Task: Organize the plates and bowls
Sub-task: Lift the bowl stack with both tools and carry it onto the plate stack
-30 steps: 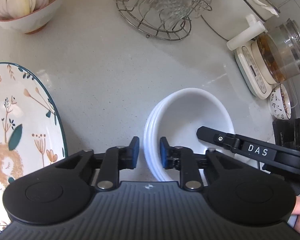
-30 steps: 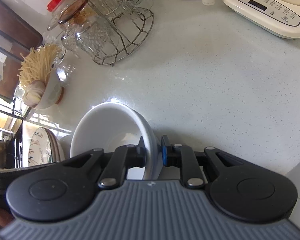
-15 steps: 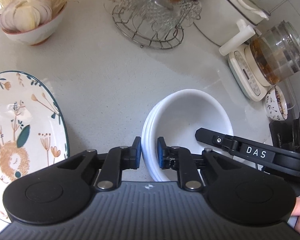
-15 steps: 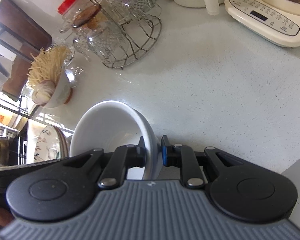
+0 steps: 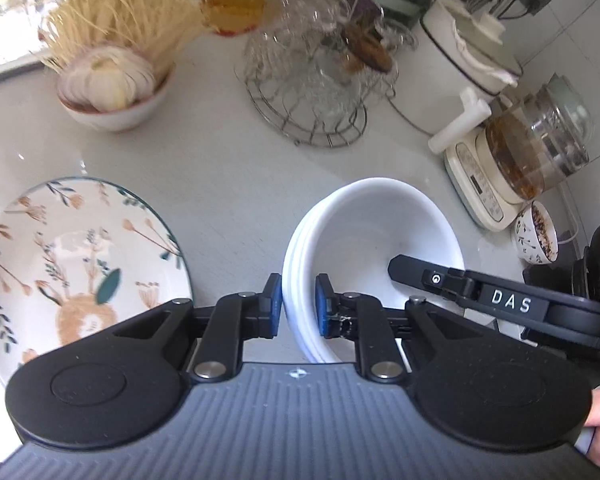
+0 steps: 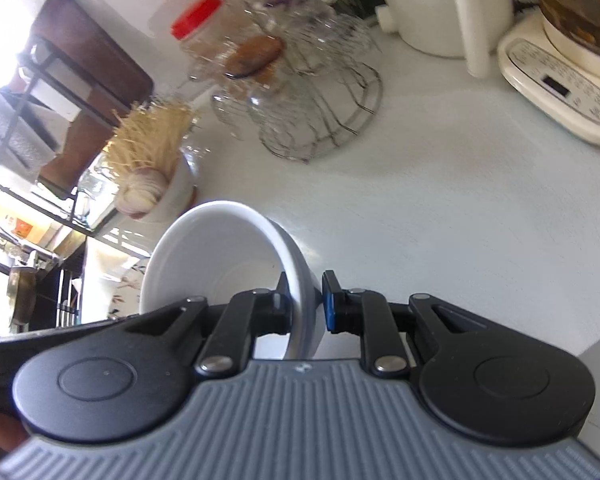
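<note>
A stack of white bowls (image 5: 364, 248) is held above the pale countertop between both grippers. My left gripper (image 5: 298, 306) is shut on the stack's left rim. My right gripper (image 6: 306, 304) is shut on the opposite rim, and its finger also shows inside the top bowl in the left wrist view (image 5: 424, 276). In the right wrist view the stack (image 6: 220, 256) is tilted. A floral plate (image 5: 72, 264) lies on the counter to the left of the bowls.
At the back stand a bowl with garlic and dry noodles (image 5: 112, 88), a wire rack of glass cups (image 5: 312, 92), a white pot (image 5: 464, 60) and a glass kettle on a cream base (image 5: 520, 156). A small patterned cup (image 5: 536, 238) stands at the right.
Both grippers have lifted the bowl stack higher and pulled back from the counter. The view has tilted up, so more of the back items show. The grips have not changed.
</note>
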Demonstrator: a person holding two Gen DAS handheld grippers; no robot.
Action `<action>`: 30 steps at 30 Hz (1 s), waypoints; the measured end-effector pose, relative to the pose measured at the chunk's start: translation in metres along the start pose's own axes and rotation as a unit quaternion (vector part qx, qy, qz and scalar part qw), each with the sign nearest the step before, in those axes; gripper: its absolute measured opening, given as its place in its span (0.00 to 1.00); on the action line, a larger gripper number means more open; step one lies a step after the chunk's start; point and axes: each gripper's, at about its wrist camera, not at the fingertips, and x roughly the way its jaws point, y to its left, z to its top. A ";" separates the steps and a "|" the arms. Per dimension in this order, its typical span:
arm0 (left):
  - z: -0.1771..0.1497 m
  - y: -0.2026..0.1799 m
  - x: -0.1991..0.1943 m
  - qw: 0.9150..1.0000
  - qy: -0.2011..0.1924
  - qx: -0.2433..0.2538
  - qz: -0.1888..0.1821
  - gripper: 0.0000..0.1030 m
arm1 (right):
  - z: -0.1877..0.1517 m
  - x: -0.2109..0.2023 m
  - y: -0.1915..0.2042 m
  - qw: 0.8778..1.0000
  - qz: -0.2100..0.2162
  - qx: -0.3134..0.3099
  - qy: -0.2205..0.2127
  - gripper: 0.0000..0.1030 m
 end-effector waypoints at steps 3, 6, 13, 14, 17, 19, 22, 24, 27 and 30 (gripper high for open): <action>0.003 0.005 -0.013 1.000 -0.016 -0.001 0.009 0.20 | 0.003 -0.001 0.013 1.000 0.009 -0.011 -0.005 0.17; 0.008 0.012 -0.028 0.999 -0.038 -0.008 0.020 0.20 | 0.008 0.001 0.026 1.000 0.023 -0.015 -0.006 0.17; 0.010 0.042 -0.054 0.996 -0.074 -0.033 0.038 0.20 | 0.016 0.014 0.067 0.998 0.044 -0.051 0.001 0.17; 0.009 0.048 -0.057 0.995 -0.076 -0.040 0.040 0.20 | 0.016 0.017 0.072 0.997 0.045 -0.056 0.004 0.17; 0.005 0.063 -0.064 0.994 -0.082 -0.056 0.051 0.20 | 0.013 0.027 0.089 0.996 0.052 -0.075 0.012 0.18; 0.002 0.073 -0.069 0.992 -0.086 -0.069 0.057 0.20 | 0.011 0.032 0.098 0.994 0.058 -0.085 0.021 0.17; -0.001 0.088 -0.076 0.990 -0.095 -0.087 0.063 0.20 | 0.009 0.043 0.110 0.992 0.068 -0.096 0.037 0.17; -0.006 0.097 -0.077 0.987 -0.102 -0.099 0.072 0.20 | 0.008 0.052 0.118 0.991 0.074 -0.102 0.049 0.17; -0.012 0.108 -0.074 0.985 -0.099 -0.113 0.089 0.20 | 0.004 0.065 0.130 0.988 0.072 -0.119 0.064 0.17; -0.017 0.119 -0.071 0.982 -0.096 -0.126 0.100 0.20 | -0.002 0.077 0.139 0.986 0.071 -0.127 0.081 0.18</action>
